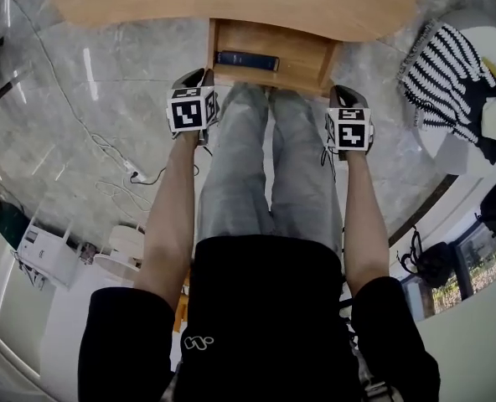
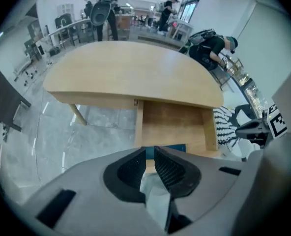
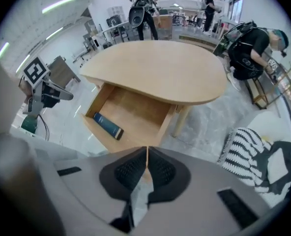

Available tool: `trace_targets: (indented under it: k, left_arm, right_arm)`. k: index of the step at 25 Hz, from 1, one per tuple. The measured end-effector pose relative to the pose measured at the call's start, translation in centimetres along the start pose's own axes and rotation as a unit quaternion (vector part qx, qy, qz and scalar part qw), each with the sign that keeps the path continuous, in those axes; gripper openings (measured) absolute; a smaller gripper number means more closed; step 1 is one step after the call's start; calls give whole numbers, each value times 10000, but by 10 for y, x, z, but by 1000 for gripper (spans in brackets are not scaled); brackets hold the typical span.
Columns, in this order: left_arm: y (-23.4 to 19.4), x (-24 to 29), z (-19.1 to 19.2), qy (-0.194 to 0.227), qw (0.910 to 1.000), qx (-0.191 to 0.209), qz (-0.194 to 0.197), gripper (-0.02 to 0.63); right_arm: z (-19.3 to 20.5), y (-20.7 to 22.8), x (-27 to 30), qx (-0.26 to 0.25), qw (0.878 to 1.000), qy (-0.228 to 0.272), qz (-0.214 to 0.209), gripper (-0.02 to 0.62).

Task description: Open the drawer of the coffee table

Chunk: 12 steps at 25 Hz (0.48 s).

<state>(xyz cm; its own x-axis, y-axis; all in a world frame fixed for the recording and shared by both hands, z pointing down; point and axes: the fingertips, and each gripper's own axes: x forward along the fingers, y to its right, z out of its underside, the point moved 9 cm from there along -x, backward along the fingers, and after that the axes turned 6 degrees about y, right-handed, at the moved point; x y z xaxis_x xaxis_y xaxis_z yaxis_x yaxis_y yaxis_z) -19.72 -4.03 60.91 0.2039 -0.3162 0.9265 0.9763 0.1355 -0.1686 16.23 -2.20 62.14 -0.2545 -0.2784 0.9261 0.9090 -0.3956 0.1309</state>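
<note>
The left gripper's (image 2: 150,149) jaws stand narrow: a slim gap runs between the ribbed pads, and nothing is in it. The right gripper's (image 3: 147,149) jaws are together, their tips meeting with nothing held.

Past the left jaws, the drawer (image 2: 172,124) lies straight ahead and apart from them. It is pulled out from under the coffee table (image 2: 130,75), and its pale wooden floor is open to view. A strip of the dark blue book (image 2: 173,147) shows just over the jaw tips. From the right gripper view the drawer sits ahead and a little to the left of the closed jaws, also clear of them. The book lies along the near left side of the drawer's floor.

From the head view, both grippers point steeply down on either side of the drawer's front. The left one is by its left front corner and the right one by its right front corner. Neither can be seen to touch the wood. The book lies across the drawer, towards its left. The person's legs (image 1: 265,166) in grey trousers stand between the two grippers, right up to the drawer's front edge.

The rounded worktop spreads beyond the drawer and nothing stands on it. The table rests on a grey marble floor (image 1: 80,99). A black-and-white striped cloth (image 1: 445,78) lies off to the right, and a thin cable (image 1: 105,151) trails across the floor on the left.
</note>
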Motion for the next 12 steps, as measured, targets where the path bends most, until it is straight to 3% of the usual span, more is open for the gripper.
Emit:
trace_targets:
  k: [7,12]
  left_arm:
    - [37,-63,-70,1075,9940,-219,15,26]
    - [73,-109,-115,1776,9837,-240,151,18]
  right_arm:
    - [-53,2,-59,636,9929,1008,0,11]
    - [-83,11,-110,1083,9792,1709,-145,11]
